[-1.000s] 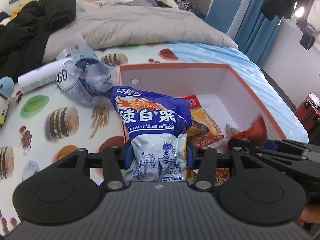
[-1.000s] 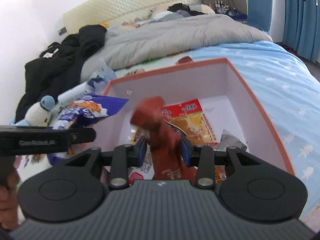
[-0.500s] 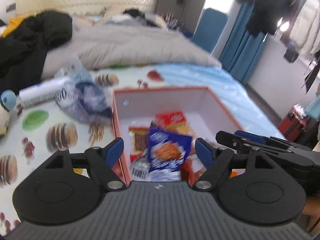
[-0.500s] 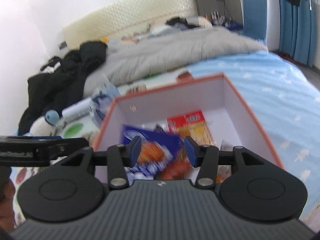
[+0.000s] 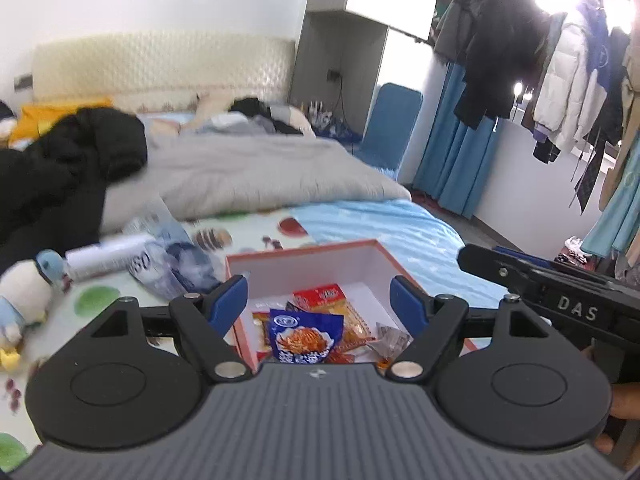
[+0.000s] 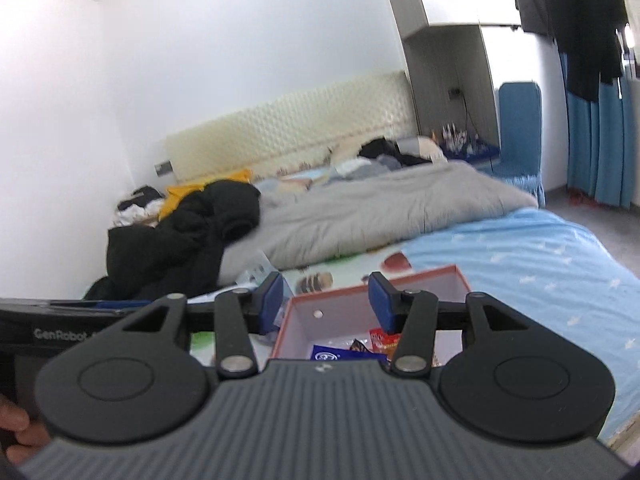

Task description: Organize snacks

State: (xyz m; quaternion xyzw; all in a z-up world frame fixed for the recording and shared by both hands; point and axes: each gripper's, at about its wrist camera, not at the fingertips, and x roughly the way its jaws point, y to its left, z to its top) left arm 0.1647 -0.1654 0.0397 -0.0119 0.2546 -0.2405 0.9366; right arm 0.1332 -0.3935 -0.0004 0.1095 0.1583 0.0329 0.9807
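Observation:
An orange-rimmed white box (image 5: 304, 268) sits on the bed and holds several snack packets. A blue packet (image 5: 306, 338) lies on top, beside a red-and-orange packet (image 5: 320, 294) and a small clear one (image 5: 390, 338). My left gripper (image 5: 320, 304) is open and empty, raised above the box's near edge. My right gripper (image 6: 326, 300) is open and empty too, held above the box (image 6: 332, 312), where the blue packet (image 6: 340, 354) shows. The right gripper's body (image 5: 560, 300) shows at the right of the left wrist view.
A crumpled blue-white plastic bag (image 5: 172, 256) and a white cylinder (image 5: 108, 256) lie left of the box on the food-print mat (image 5: 92, 300). A plush penguin (image 5: 24, 296) sits far left. A grey duvet (image 5: 256, 176) and black coat (image 5: 68, 168) lie behind.
My left gripper opened and dropped the blue packet into the box. My right gripper opened and let go of its red packet. Both grippers then lifted up and back.

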